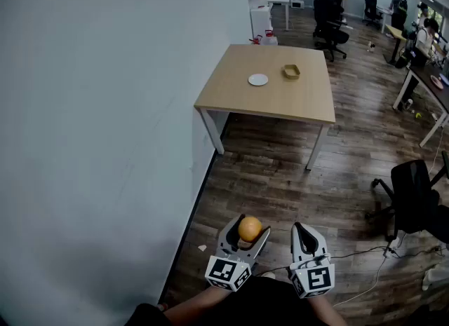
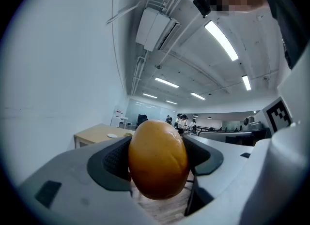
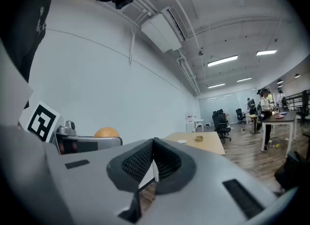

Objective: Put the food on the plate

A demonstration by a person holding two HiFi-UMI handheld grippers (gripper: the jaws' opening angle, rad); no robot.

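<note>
carry step, by our read: we've got the food, an orange-coloured fruit [image 2: 157, 158], clamped in the left gripper [image 1: 250, 228], jaws wide w/ pads pressing on both its sides. right gripper [image 1: 302, 228] is empty, jaws together. both are held level, side by side, low in front of the body, pointing fwd. the white plate [image 1: 258, 79] sits on the wooden table [image 1: 280, 104] well ahead, near a small tan bowl [image 1: 291, 72]. next we'd need to walk up, bring the fruit over the plate, lower, then let go.
</note>
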